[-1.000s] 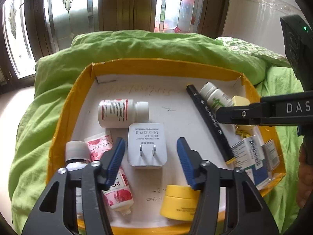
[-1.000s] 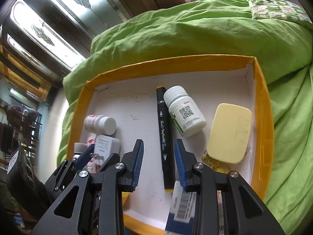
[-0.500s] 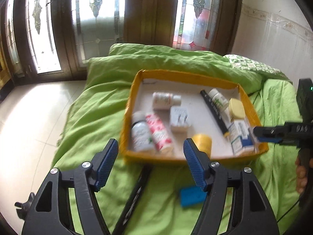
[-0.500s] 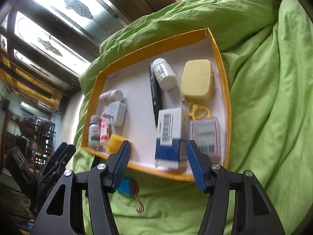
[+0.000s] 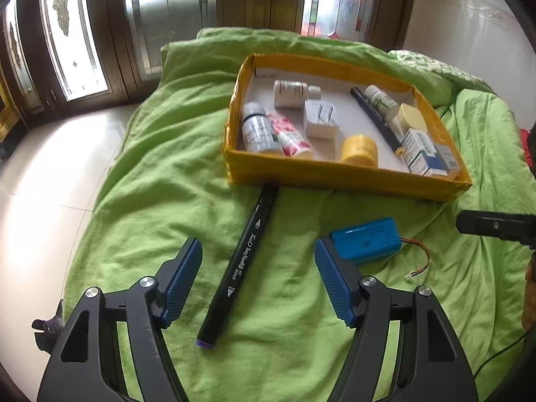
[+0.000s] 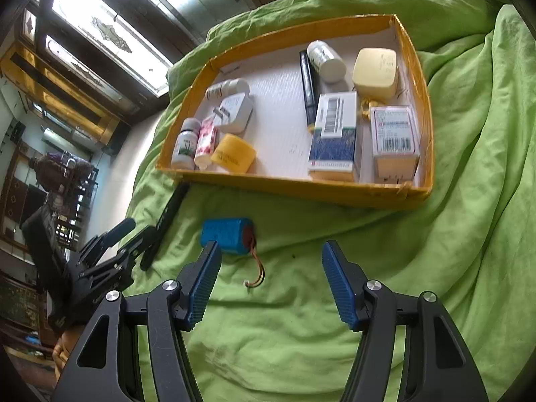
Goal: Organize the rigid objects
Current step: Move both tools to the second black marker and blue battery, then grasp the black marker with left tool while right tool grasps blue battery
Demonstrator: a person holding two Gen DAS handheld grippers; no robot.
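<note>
A yellow box (image 5: 335,172) (image 6: 301,187) on the green blanket holds bottles, a white charger (image 5: 320,119), a yellow jar (image 5: 359,149), a black marker and cartons. A second black marker (image 5: 241,261) (image 6: 165,224) lies on the blanket in front of the box. A blue battery pack (image 5: 366,239) (image 6: 226,234) with wires lies to its right. My left gripper (image 5: 258,281) is open and empty, straddling the loose marker from above. My right gripper (image 6: 271,283) is open and empty, just right of the battery pack.
The green blanket (image 5: 167,184) covers the bed. A tiled floor (image 5: 40,184) drops off to the left, with windows behind. The left gripper shows in the right wrist view (image 6: 110,254). The right gripper's tip shows in the left wrist view (image 5: 495,226).
Both grippers have pulled back from over the box and opened wider. The loose marker and battery pack have come into view in front of the box.
</note>
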